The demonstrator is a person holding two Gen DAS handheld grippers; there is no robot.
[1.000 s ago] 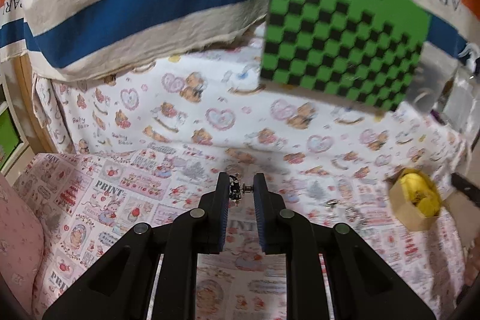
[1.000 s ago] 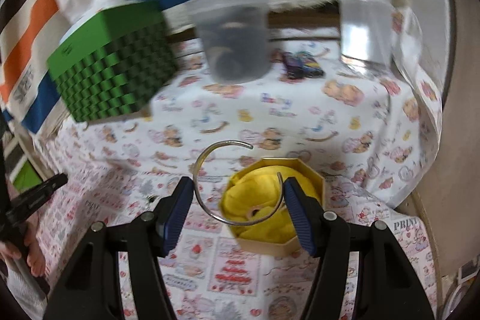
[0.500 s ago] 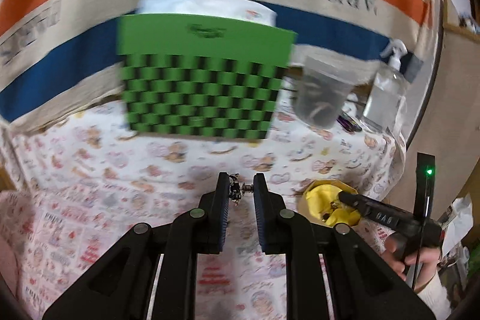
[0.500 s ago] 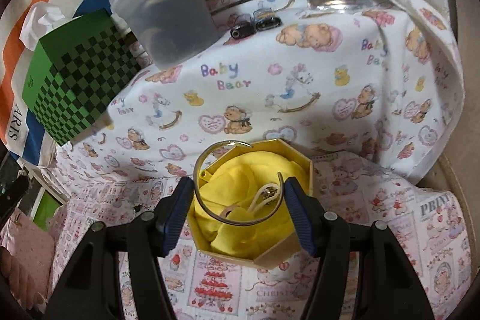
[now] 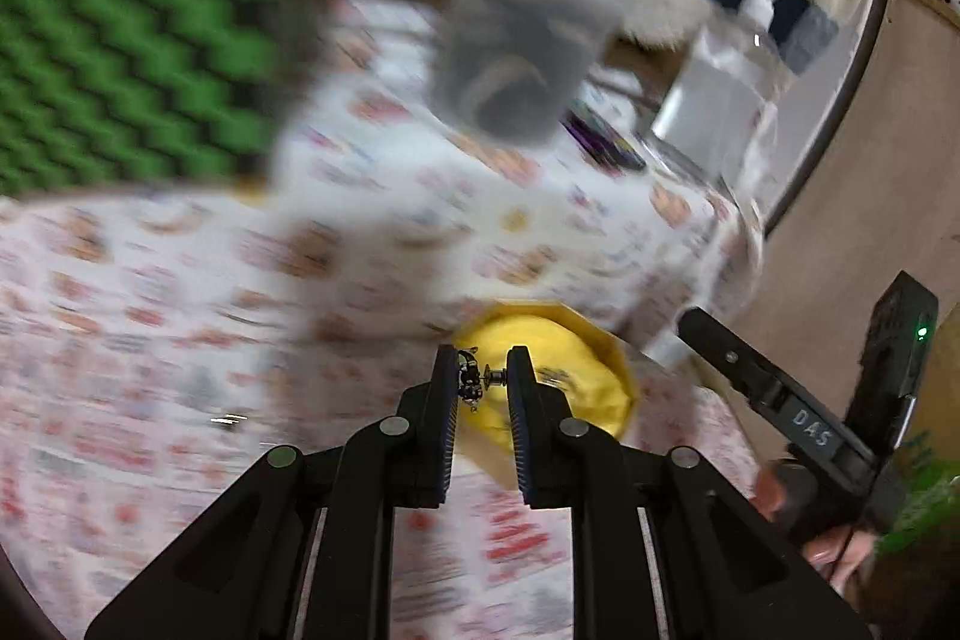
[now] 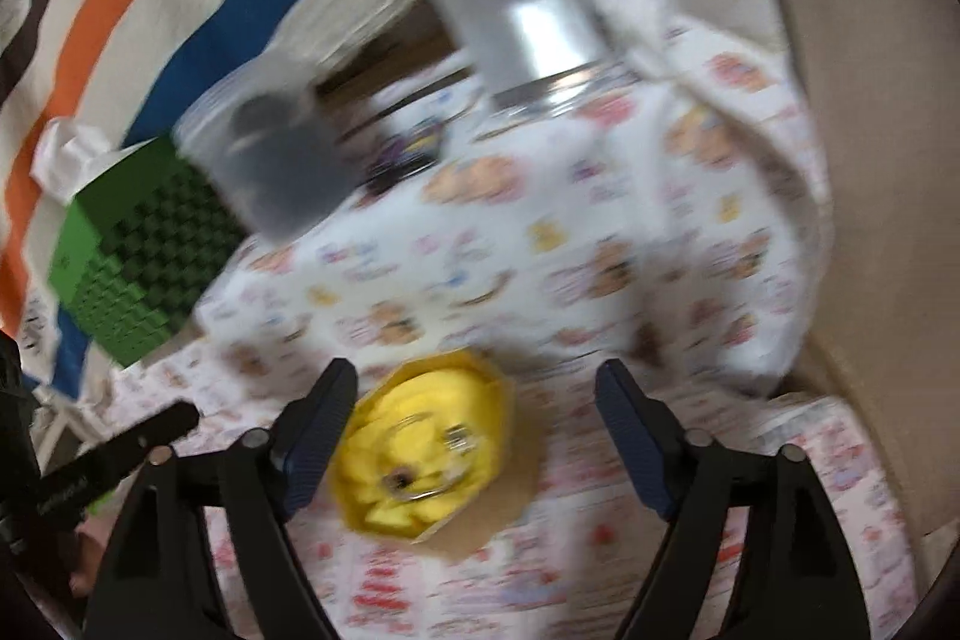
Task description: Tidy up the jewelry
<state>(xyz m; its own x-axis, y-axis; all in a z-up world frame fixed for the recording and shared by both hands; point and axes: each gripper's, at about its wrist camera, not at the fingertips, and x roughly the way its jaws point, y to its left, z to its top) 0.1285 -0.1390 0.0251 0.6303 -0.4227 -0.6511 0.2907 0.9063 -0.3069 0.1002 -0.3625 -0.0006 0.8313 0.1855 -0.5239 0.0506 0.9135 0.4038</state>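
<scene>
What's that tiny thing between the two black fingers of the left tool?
A small earring, pinched between the left gripper fingers, with the yellow-lined jewelry box just beyond it. The left wrist view shows this.

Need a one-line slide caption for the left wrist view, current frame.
Left tool shut on a small earring, poised over the yellow-lined jewelry box on the printed tablecloth; background motion-blurred.

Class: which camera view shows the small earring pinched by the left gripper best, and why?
The left wrist view: the earring sits sharp between the shut fingers of the left gripper, in front of the yellow box. The right wrist view shows only that gripper's dark body at the left edge, no earring.
</scene>
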